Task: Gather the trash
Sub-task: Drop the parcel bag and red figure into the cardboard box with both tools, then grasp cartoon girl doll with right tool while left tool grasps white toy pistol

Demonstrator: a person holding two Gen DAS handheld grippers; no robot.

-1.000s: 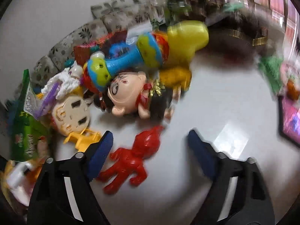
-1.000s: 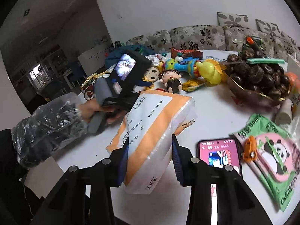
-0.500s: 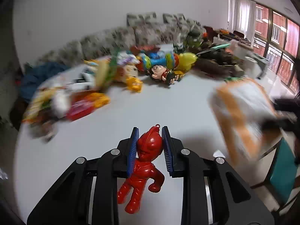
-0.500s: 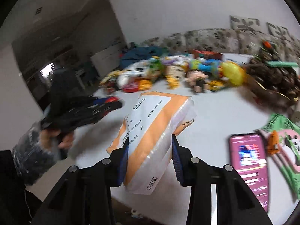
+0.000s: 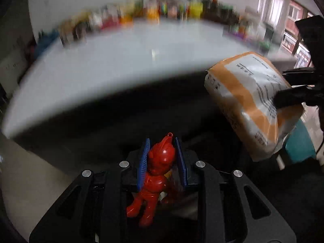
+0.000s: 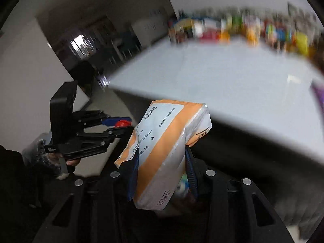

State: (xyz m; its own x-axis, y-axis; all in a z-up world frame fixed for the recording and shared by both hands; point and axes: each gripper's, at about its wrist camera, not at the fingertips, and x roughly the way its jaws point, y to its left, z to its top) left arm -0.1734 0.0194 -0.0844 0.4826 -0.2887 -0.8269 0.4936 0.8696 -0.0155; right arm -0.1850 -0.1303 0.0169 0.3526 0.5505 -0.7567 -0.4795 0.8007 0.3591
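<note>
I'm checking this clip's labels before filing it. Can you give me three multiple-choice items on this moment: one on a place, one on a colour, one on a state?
1. Where are both held things relative to the table?
A. resting on its top
B. off it, out past its near edge
C. behind the row of clutter

2. What colour is the toy figure in the left gripper?
A. red
B. yellow
C. green

3. How does the right gripper stand?
A. open and empty
B. shut on nothing
C. shut on the orange-and-white packet

Answers:
1. B, dark space lies under both, with the tabletop beyond.
2. A, it is glossy red throughout.
3. C, both blue pads press its sides.
</note>
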